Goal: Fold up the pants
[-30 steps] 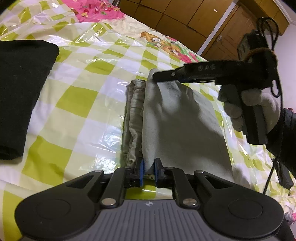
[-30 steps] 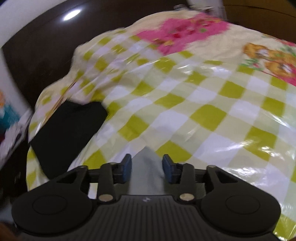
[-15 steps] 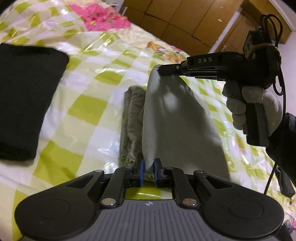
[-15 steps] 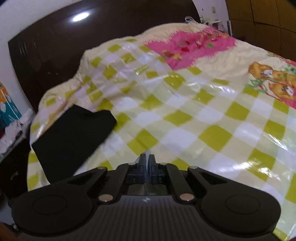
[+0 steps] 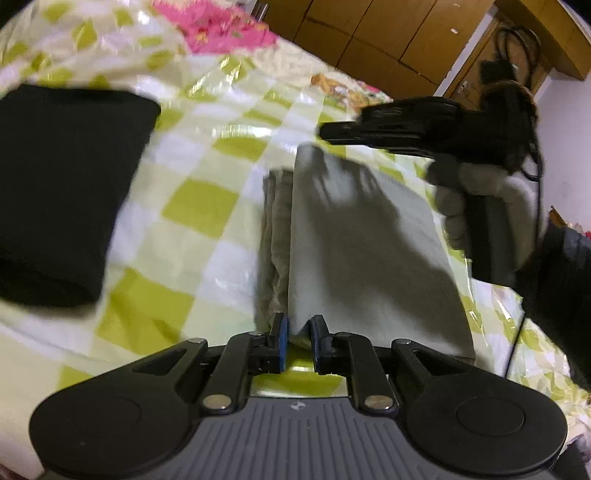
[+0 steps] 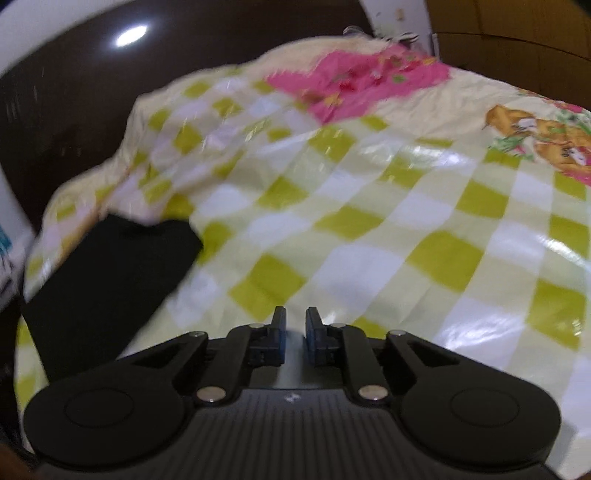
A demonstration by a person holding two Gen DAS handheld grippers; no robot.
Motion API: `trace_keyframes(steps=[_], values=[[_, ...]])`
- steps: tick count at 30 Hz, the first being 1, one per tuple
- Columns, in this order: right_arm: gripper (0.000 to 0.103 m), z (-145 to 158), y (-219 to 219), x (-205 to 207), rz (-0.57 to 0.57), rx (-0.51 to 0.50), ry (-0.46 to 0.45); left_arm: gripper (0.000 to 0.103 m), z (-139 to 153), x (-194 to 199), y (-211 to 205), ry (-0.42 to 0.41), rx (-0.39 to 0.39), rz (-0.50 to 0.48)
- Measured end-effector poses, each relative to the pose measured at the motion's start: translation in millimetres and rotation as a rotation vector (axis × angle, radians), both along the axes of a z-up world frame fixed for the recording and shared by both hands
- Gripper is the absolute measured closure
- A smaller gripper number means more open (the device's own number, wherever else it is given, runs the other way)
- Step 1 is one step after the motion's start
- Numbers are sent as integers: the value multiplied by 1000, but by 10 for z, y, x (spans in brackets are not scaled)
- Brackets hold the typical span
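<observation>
Compared with half a second ago, the right gripper (image 6: 294, 325) is seen with its jaws parted a little, having just been opening after being pressed together; a pale strip of cloth shows low in the gap, but the pads are not seen pressing on it. In the left wrist view the far corner of the grey pants (image 5: 354, 236), held up at the right gripper's tips a moment ago, now lies lower, just beneath those tips and apart from them. The left gripper (image 5: 297, 328) has also just been opening slightly; the near edge of the top fold sits between its blue pads (image 5: 282, 339), and whether it is pinched or merely lies there cannot be told.

Only the left wrist view shows the pants as a whole: a folded grey stack lying on the green-and-white checked bed cover (image 5: 192, 206), the top layer smooth, with bunched layers showing along its left side. That view also shows the gloved hand (image 5: 476, 206) carrying the right gripper, its cable and wooden cupboards (image 5: 369, 33) behind. The right wrist view alone shows the dark headboard (image 6: 74, 92).

A folded black garment (image 5: 62, 192) lies on the cover well to the left of the pants. Both views are blurred.
</observation>
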State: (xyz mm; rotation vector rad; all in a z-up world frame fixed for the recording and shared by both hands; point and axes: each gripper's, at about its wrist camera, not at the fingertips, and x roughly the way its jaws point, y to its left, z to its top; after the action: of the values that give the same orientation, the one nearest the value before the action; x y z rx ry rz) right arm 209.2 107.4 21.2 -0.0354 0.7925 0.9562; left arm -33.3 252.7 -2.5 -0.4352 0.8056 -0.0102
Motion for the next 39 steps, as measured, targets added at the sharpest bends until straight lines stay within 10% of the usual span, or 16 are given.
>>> trace_keyframes(steps=[9,27,39], values=[[78,347,-822,-220,-105,24,-12,75,366,209,-83,-130,146,-22],[77,-308,-515,-65,-91,38,145,75,-32,1341,-205,-84,218,-67],[65,-62,-1247,-360,-197,25,125,70,61,950,9,-70,200,-13]])
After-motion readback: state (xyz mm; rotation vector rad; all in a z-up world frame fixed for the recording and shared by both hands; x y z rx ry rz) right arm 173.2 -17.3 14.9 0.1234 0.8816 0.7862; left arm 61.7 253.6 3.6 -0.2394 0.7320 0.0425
